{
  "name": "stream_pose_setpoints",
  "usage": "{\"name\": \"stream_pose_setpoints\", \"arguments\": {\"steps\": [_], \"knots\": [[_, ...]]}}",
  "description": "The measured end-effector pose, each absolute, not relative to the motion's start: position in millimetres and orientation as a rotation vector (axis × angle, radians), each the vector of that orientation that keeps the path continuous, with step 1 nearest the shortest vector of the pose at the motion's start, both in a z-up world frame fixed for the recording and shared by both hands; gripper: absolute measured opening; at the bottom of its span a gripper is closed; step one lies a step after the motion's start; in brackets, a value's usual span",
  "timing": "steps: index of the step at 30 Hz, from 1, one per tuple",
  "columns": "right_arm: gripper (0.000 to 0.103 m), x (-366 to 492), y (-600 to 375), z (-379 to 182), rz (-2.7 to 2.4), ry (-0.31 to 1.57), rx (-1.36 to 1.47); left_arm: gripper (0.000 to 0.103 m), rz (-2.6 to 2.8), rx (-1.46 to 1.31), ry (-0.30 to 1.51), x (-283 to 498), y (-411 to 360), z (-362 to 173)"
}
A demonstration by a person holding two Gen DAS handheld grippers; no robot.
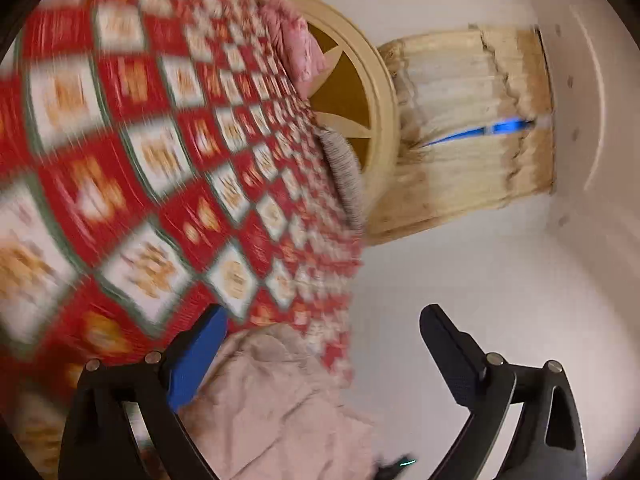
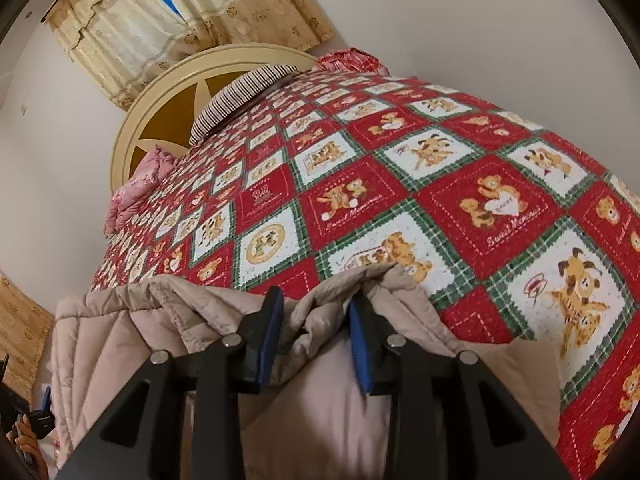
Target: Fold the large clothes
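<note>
Two tongs: left (image 1: 324, 352) wide open — right (image 2: 316, 316) parted around beige jacket (image 2: 200, 320); bedspread (image 2: 440, 168) reads "Sweet Memories".

**Reds, beiges and creams across the bed**

We see a patchwork bedspread (image 2: 400, 184) of red and white squares with green plaid borders and tan teddy bears. On it lies a pale beige quilted coat (image 2: 168, 320). A striped grey-and-white pillow (image 2: 236, 96) and a pink ruffled pillow (image 2: 136, 188) sit by the cream and mustard round headboard (image 2: 160, 120). Beige floral curtains (image 2: 132, 40) hang behind. The black fingers (image 2: 276, 328) carry blue pads.
</note>
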State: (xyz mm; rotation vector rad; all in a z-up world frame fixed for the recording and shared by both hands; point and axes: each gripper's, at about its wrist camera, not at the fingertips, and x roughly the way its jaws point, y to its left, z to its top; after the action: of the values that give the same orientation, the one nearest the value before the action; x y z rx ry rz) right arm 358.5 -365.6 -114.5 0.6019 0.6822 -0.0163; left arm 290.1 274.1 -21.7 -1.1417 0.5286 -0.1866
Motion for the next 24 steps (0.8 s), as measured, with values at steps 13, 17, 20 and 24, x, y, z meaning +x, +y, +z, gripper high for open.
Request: {"name": "stream_pose_setpoints", "arguments": {"steps": [13, 17, 20, 24], "knots": [[0.015, 240.4, -284.2, 34.3, 0.063, 0.467, 0.237, 0.097, -0.388, -0.443, 0.673, 282.3, 86.0, 18.1], [0.015, 266.6, -224.4, 11.2, 0.159, 0.595, 0.135, 0.097, -0.418, -0.385, 0.733, 311.4, 25.4, 5.0], [0.015, 314.3, -207.0, -27.6, 0.214, 0.690, 0.149, 0.097, -0.392, -0.312, 0.764, 334.2, 3.7, -10.0], [0.015, 354.1, -211.0, -84.5, 0.190, 0.803, 0.239, 0.097, -0.344, -0.344, 0.829, 356.7, 10.0, -53.5]]}}
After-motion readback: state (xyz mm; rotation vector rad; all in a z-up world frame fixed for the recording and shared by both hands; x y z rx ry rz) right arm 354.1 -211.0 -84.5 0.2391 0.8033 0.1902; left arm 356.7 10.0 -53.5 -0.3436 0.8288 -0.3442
